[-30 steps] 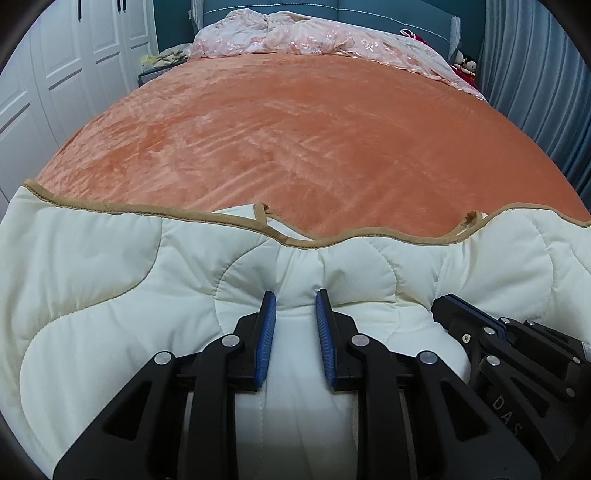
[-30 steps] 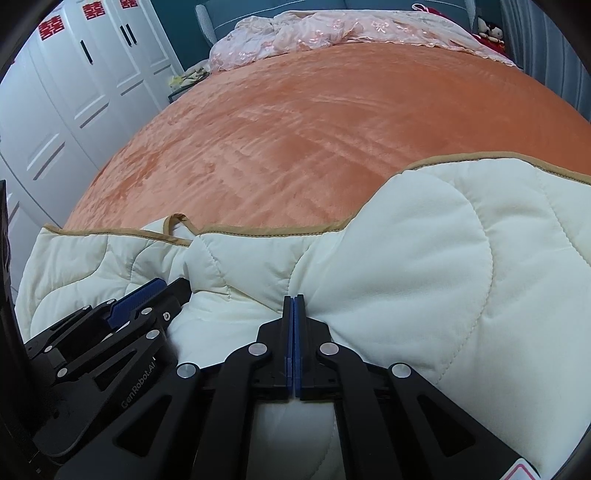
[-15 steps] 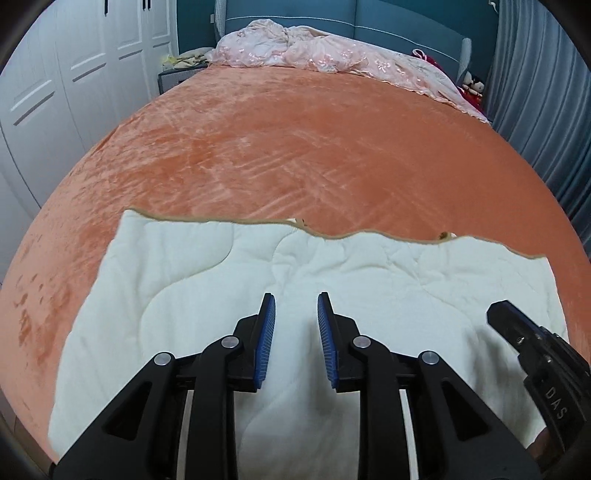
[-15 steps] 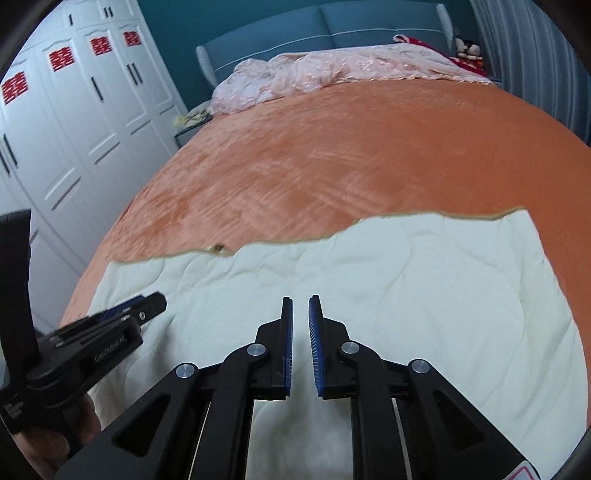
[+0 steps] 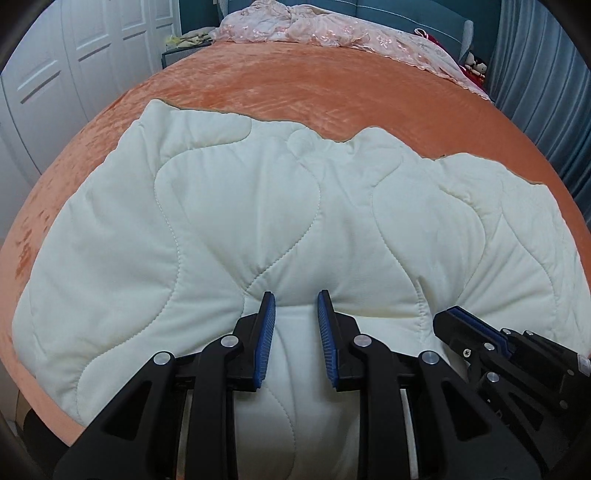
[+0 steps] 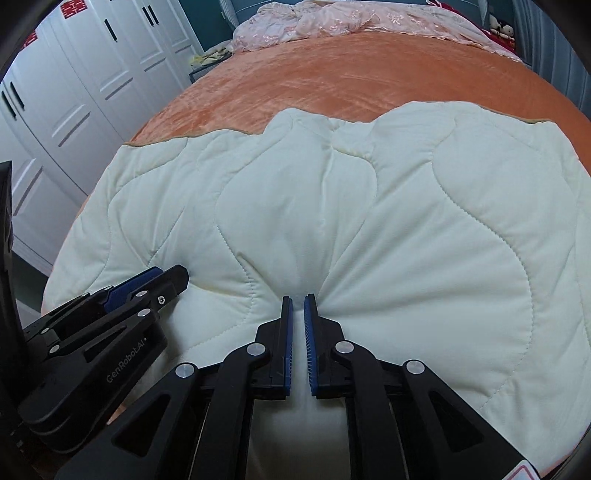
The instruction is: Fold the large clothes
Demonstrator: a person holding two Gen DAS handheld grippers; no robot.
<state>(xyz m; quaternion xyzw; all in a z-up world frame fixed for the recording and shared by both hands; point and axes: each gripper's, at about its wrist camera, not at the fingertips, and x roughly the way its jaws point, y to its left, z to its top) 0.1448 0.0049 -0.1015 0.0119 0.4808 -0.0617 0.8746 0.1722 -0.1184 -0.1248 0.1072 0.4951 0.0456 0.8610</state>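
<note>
One cream quilted blanket (image 5: 236, 221) lies on one bed (image 5: 332, 92) covered in orange plush. Two grippers work at it: the left gripper (image 5: 295, 306) and the right gripper (image 6: 298, 306), each with two blue-padded fingers. One pink embroidered cover (image 5: 325, 26) is heaped at the headboard. One white wardrobe (image 6: 74, 92) shows two red emblems.
</note>
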